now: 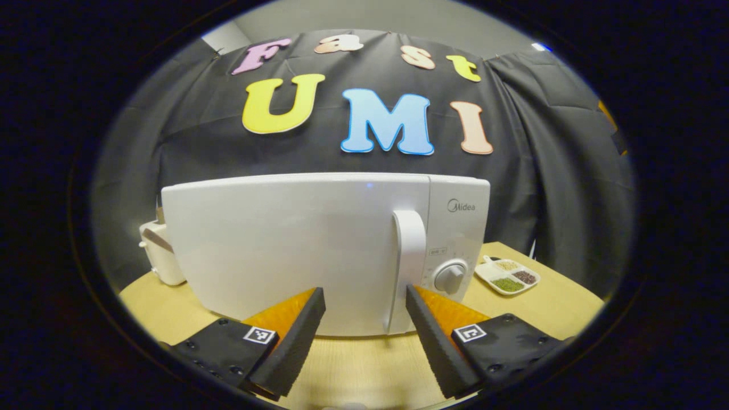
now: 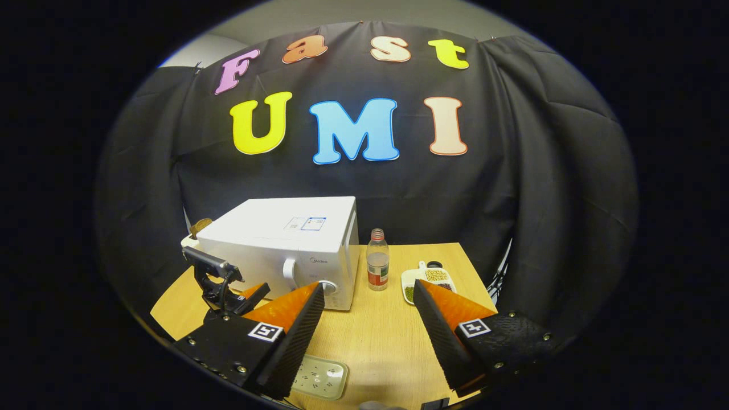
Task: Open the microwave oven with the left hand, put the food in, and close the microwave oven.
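Observation:
The white microwave [image 1: 296, 250] stands on the wooden table with its door closed; the vertical handle [image 1: 409, 256] is right of centre, beside a dial [image 1: 450, 278]. My left gripper [image 1: 364, 296] is open just in front of the door, its right finger near the handle and apart from it. The food, a white divided dish [image 1: 507, 276] of grains, lies to the microwave's right. In the right gripper view the microwave [image 2: 285, 245] is farther off, with the left gripper [image 2: 253, 293] before it and the dish [image 2: 427, 282] ahead of my open, empty right gripper [image 2: 369, 290].
A clear plastic bottle [image 2: 377, 267] stands between microwave and dish. A white power strip [image 2: 319, 376] lies at the table's [image 2: 387, 336] near edge. A small white appliance [image 1: 159, 256] sits behind the microwave's left side. Black cloth walls close the back.

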`<state>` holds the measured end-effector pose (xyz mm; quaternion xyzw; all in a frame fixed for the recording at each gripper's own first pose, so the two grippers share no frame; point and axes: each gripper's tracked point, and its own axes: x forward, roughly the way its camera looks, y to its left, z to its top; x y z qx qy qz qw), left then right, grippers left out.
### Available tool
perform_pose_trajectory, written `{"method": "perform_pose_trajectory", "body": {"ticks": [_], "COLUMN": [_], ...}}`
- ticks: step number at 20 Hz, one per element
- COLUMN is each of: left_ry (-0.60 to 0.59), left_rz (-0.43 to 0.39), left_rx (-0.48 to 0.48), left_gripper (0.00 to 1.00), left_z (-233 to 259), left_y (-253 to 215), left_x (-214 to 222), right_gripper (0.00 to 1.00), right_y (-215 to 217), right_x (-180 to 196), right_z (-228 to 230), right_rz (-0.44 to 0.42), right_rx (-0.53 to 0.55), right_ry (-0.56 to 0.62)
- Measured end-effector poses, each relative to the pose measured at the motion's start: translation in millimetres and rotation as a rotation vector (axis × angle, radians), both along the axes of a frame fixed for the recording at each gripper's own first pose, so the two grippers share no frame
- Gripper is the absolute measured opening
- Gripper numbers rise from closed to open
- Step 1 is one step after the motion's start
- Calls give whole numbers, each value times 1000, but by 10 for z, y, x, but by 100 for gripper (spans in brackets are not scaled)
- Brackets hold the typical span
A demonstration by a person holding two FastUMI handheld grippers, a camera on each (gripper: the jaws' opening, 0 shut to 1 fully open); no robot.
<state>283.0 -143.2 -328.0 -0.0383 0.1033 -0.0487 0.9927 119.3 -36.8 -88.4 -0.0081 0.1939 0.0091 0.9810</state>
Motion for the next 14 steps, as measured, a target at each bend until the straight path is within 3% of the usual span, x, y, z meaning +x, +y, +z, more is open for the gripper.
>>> {"method": "perform_pose_trajectory", "body": {"ticks": [7, 14], "left_ry": [-3, -49], "left_rz": [-18, -35], "left_rx": [29, 34], "left_gripper": [98, 99], "left_z": [259, 1285], "left_y": [184, 543], "left_x": [-367, -1189], "right_gripper": [96, 96], "right_y": [43, 154], "right_x": [-83, -320], "right_z": [111, 413], "right_rz": [8, 25], "right_rx": [17, 18], "right_ry": [-35, -106]}}
